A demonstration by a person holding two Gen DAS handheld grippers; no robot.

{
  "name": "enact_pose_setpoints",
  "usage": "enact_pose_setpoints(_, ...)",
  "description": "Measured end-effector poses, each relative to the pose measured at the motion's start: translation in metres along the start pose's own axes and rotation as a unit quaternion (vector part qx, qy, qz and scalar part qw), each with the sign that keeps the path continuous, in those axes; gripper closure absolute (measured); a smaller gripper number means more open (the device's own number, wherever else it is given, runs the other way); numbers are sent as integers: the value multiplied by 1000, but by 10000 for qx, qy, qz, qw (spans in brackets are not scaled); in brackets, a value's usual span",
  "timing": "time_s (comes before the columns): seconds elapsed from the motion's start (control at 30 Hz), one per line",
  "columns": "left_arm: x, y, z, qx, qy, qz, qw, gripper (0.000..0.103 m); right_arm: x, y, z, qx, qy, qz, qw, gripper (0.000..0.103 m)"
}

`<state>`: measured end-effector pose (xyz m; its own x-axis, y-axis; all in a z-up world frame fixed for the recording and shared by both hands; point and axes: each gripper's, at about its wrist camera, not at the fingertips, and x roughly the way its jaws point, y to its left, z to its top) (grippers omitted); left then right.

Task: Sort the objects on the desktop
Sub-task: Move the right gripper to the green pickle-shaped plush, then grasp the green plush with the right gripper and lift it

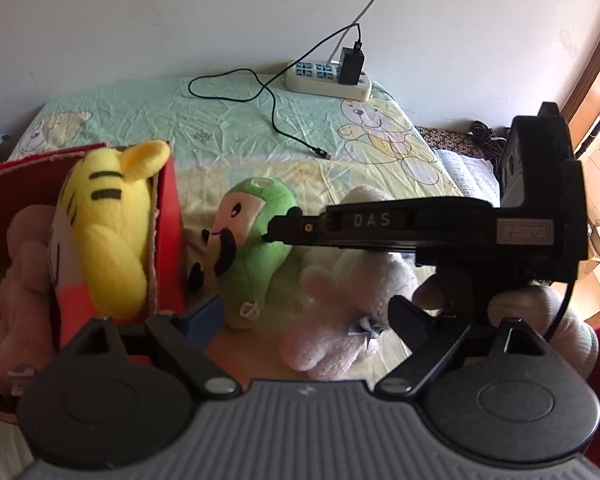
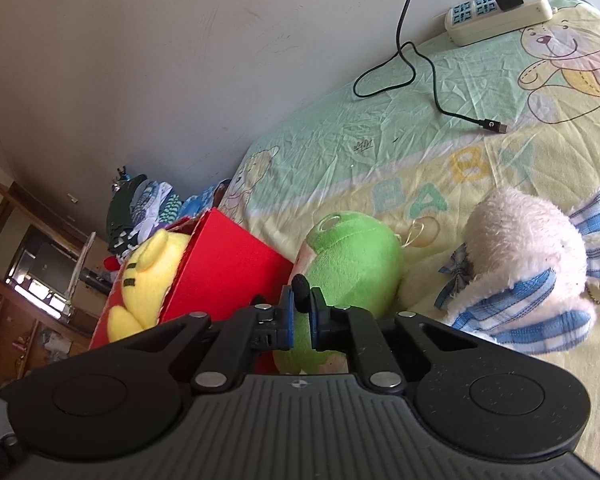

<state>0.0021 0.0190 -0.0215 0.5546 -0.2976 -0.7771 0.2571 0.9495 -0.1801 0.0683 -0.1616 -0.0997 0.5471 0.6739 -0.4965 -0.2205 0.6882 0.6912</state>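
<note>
While the right claw (image 2: pixel 301 312) pinches it, green plush (image 2: pixel 352 256) (crown) points wallward.

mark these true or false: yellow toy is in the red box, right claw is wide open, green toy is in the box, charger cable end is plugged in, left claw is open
1. The yellow toy sits in the red box. True.
2. The right claw is wide open. False: it is shut on a small black part of the green toy.
3. The green toy is in the box. False: it lies on the sheet beside the box.
4. The cable end is plugged in. False: it lies loose on the sheet.
5. The left claw is open. True.
</note>
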Motion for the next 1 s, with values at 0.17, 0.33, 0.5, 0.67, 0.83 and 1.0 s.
enact_pose_setpoints(0.17, -1, 0, -8, 35, 181, -117, 9998, 13, -22, 3, -10, -83, 375, 649, 9972, 95)
enact_pose_setpoints(0.33, -5, -10, -22, 231, 282, -219, 9991, 9, -43, 10, -31, -162, 756, 1019, 9918, 95)
enact_pose_setpoints(0.5, -8, -24, -42, 439, 560, -401, 9967, 9, -66, 9, -51, 31, 805, 1005, 9917, 95)
enact_pose_setpoints(0.67, 6, -29, -64, 461, 954, -535, 9929, 9, -80, -2, -71, 397, 841, 745, 9929, 94)
enact_pose_setpoints(0.83, 26, -17, -72, 29, 1264, -712, 9894, 11, -87, -11, -87, 655, 828, 374, 9937, 85)
enact_pose_setpoints(1.0, 34, -12, -73, -233, 1355, -852, 9868, 12, -86, -9, -92, 606, 727, 31, 9955, 61)
